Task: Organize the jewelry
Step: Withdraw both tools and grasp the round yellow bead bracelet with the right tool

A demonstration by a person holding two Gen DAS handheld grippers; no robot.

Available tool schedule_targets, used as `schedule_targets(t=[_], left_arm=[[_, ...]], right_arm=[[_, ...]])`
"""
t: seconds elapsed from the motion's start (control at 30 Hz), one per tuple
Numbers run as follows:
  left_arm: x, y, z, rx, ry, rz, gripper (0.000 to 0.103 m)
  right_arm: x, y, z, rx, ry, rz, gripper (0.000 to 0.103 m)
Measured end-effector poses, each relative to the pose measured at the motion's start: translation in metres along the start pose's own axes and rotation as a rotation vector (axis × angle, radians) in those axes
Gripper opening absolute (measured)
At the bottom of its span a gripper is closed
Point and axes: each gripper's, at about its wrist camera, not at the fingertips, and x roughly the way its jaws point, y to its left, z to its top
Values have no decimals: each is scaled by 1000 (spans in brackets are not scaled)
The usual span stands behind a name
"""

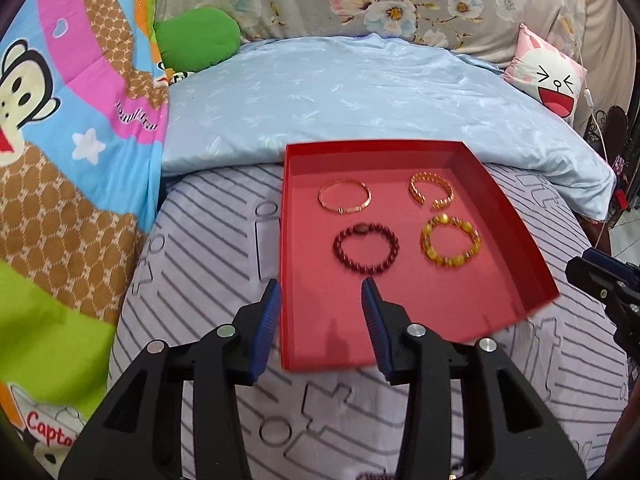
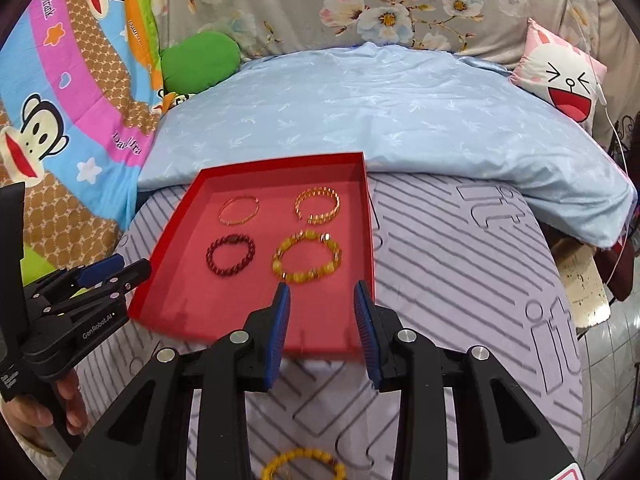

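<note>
Four bracelets lie in the red tray (image 1: 516, 240) on the striped bed cover (image 1: 208, 248); both grippers stand empty above its near edge.

Far row: thin gold bangle (image 1: 345, 196) at left, open gold cuff (image 1: 430, 190) at right; near row: dark red bead bracelet (image 1: 366, 249) at left, yellow bead bracelet (image 1: 451, 246) at right; all four apart from one another; left gripper (image 1: 320, 328) jaws apart, nothing between them; right gripper (image 2: 322, 332) jaws apart, nothing between them; a second yellow bead bracelet (image 2: 303, 465) lies on the cover below the right gripper, outside the tray.
</note>
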Motion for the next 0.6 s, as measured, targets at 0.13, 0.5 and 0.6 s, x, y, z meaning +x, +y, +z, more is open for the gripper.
schedule_targets(t=[0.13, 0.5, 0.6], left_arm=[[-16, 2, -24, -17, 11, -15, 40], [-41, -6, -83, -21, 32, -34, 47], [-42, -8, -98, -23, 48, -41, 47]], right_arm=[[-9, -1, -26, 18, 30, 7, 33], [-18, -11, -97, 42, 120, -16, 33], [-16, -11, -110, 37, 143, -26, 33]])
